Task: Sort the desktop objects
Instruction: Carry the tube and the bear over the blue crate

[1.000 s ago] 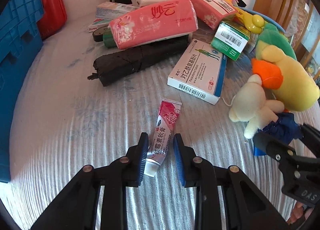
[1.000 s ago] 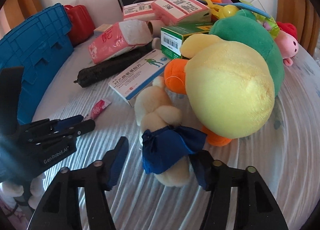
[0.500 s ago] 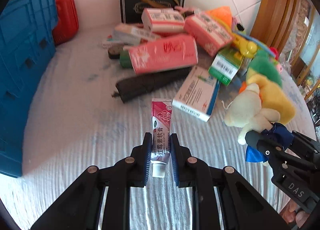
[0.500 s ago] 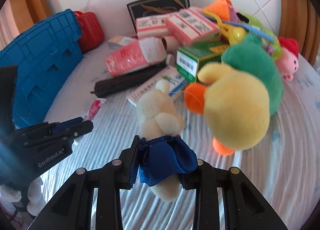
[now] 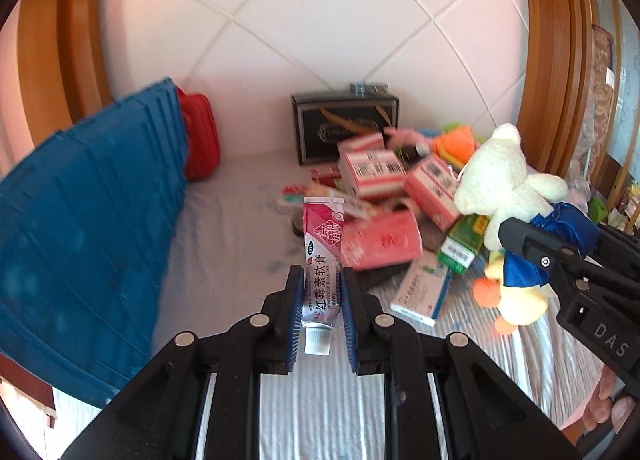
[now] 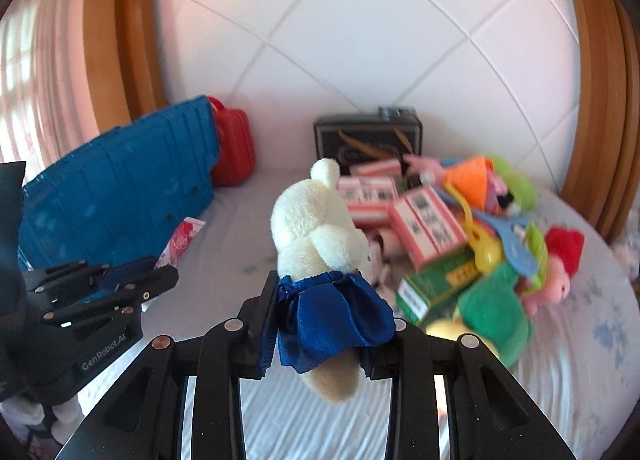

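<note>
My left gripper (image 5: pixel 321 292) is shut on a pink and silver ointment tube (image 5: pixel 321 256) and holds it up off the white cloth, cap toward me. My right gripper (image 6: pixel 328 312) is shut on a cream plush bear in a blue skirt (image 6: pixel 316 228) and holds it in the air. The bear (image 5: pixel 500 184) and the right gripper (image 5: pixel 560 260) show at the right of the left wrist view. The left gripper (image 6: pixel 132 284) with the tube (image 6: pixel 182 240) shows at the left of the right wrist view.
A blue crate (image 5: pixel 88 228) stands at the left with a red case (image 5: pixel 200 140) behind it. A black box (image 5: pixel 344 128) stands at the back wall. A pile of pink and green medicine boxes (image 5: pixel 380 196) and plush toys (image 6: pixel 496 300) lies at the right.
Both grippers closed on their objects and lifted them off the cloth. The tube and the bear now hang in the air, and the views tilt up toward the wall.
</note>
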